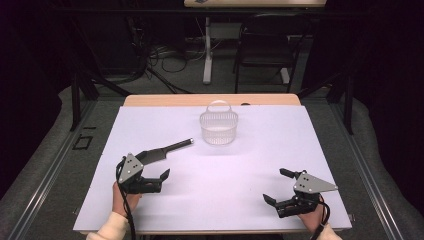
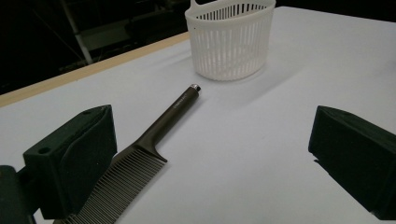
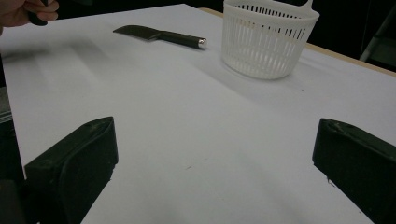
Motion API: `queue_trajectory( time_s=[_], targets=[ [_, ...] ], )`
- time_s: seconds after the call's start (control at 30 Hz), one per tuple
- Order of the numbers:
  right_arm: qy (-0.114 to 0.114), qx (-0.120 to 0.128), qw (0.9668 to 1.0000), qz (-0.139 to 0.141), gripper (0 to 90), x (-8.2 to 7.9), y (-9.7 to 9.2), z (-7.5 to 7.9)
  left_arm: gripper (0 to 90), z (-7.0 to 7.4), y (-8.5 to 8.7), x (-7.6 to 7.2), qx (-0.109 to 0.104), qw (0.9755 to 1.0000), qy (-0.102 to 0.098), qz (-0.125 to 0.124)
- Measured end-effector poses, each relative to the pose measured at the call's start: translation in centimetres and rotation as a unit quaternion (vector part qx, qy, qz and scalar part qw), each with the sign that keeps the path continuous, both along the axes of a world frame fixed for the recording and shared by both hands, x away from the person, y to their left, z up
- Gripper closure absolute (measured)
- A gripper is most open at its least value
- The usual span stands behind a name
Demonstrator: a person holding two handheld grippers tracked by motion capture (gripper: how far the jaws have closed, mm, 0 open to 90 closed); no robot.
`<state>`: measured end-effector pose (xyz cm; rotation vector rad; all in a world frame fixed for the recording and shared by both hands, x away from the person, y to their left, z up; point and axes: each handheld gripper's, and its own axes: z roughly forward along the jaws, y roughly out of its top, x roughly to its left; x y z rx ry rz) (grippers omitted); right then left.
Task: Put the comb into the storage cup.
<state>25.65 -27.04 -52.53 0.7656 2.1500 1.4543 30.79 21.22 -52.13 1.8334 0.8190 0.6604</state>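
We note the comb point(image 1: 164, 151) lies just beside the left tongs point(image 1: 159, 180), its handle pointing far-right toward the basket point(image 1: 219, 129). Left tongs are nearer; right tongs point(image 1: 278, 186) sit well apart. Both gape wide, empty.

We see a table point(image 1: 210, 100) under a white sheet point(image 1: 250, 165).
On the sheet lie a dark comb point(image 1: 162, 150) and a white slotted basket point(image 1: 219, 127), near each other.
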Motion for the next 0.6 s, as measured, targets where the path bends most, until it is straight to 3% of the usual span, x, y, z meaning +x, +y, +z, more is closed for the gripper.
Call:
queue_trajectory(
  time_s=[0.3,0.6],
  targets=[
    [0.006,0.003,1.0000,-0.003,0.0,-0.1,-0.1,-0.1,0.5,0.1,-1.2,1.8,0.011,0.9998,0.012,0.012],
    [0.006,-0.002,1.0000,-0.006,0.0,-0.1,-0.3,-0.1,0.5,0.4,-2.0,3.9,0.014,0.9989,0.036,0.025]
  ],
)
